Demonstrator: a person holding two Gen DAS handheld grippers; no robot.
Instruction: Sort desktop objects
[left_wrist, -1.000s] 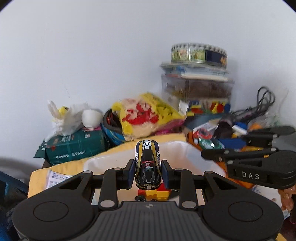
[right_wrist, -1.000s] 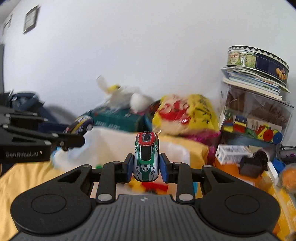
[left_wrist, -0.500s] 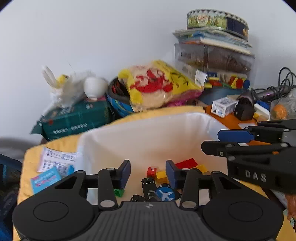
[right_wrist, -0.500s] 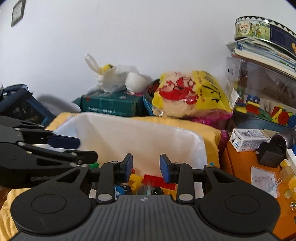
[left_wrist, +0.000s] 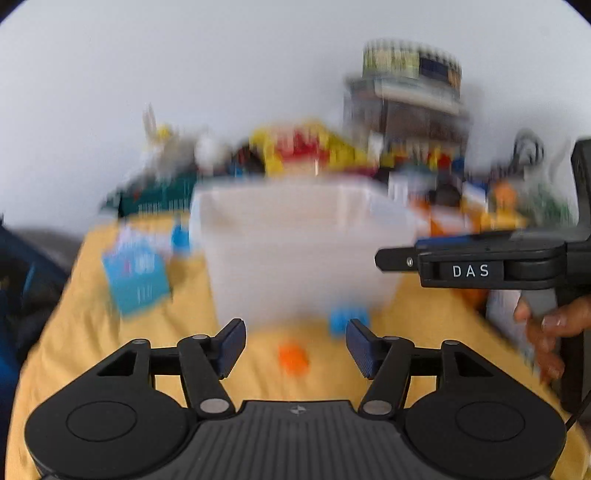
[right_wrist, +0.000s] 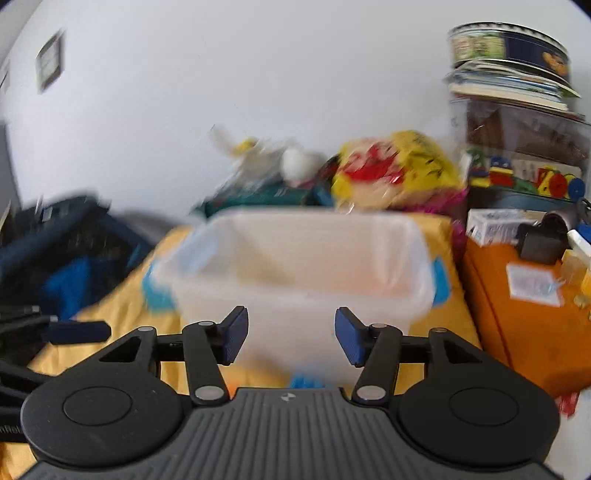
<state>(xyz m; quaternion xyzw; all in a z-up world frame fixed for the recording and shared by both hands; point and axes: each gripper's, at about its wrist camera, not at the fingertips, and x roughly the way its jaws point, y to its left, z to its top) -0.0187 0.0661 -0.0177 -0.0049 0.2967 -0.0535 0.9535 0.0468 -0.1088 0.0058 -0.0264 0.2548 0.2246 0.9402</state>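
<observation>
A translucent white plastic bin stands on the yellow cloth ahead of both grippers; it also shows in the right wrist view. My left gripper is open and empty, pulled back in front of the bin. An orange piece and a blue piece lie on the cloth between its fingers and the bin. My right gripper is open and empty, close before the bin's near wall. It also shows at the right of the left wrist view. Both views are motion-blurred.
Blue and white paper cards lie left of the bin. Behind it are a yellow and red bag, a green box and stacked books with a tin. An orange surface with small boxes is at the right. A dark blue basket is at left.
A second ago each gripper held a toy car over the bin. Both let go half a second ago, and now both have pulled back from the bin with jaws opened wider.
</observation>
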